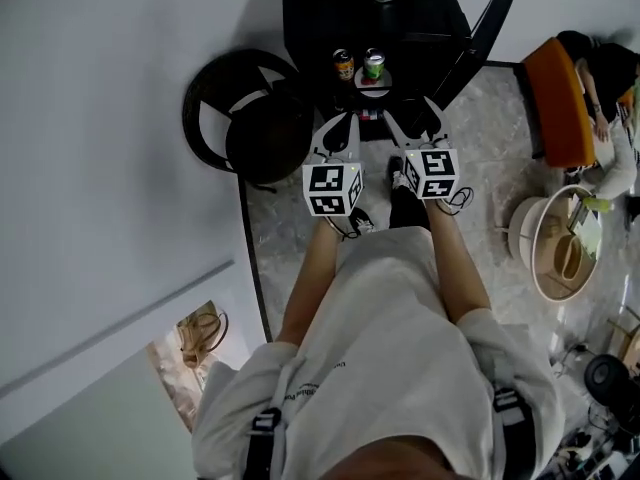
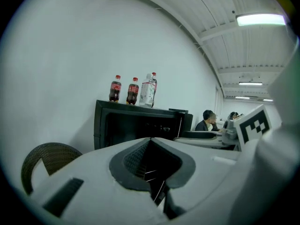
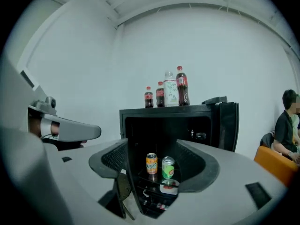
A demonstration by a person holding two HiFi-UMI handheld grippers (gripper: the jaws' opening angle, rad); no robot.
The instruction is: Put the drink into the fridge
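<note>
Upright orange drink can (image 3: 151,163) in open black fridge (image 3: 164,111) stands dead ahead of gaping, empty right tongs (image 3: 152,145); left tongs (image 2: 150,139) closed, empty.

A dark wicker chair (image 1: 245,118) sits on the pale marble floor (image 1: 290,238) at the left, close against the white wall (image 1: 100,118). Far right, a person (image 1: 610,78) sits on an orange seat (image 1: 556,98). Nearer on that side stands a round pale stand (image 1: 555,243). A strip light (image 2: 260,19) glows on the ceiling.
</note>
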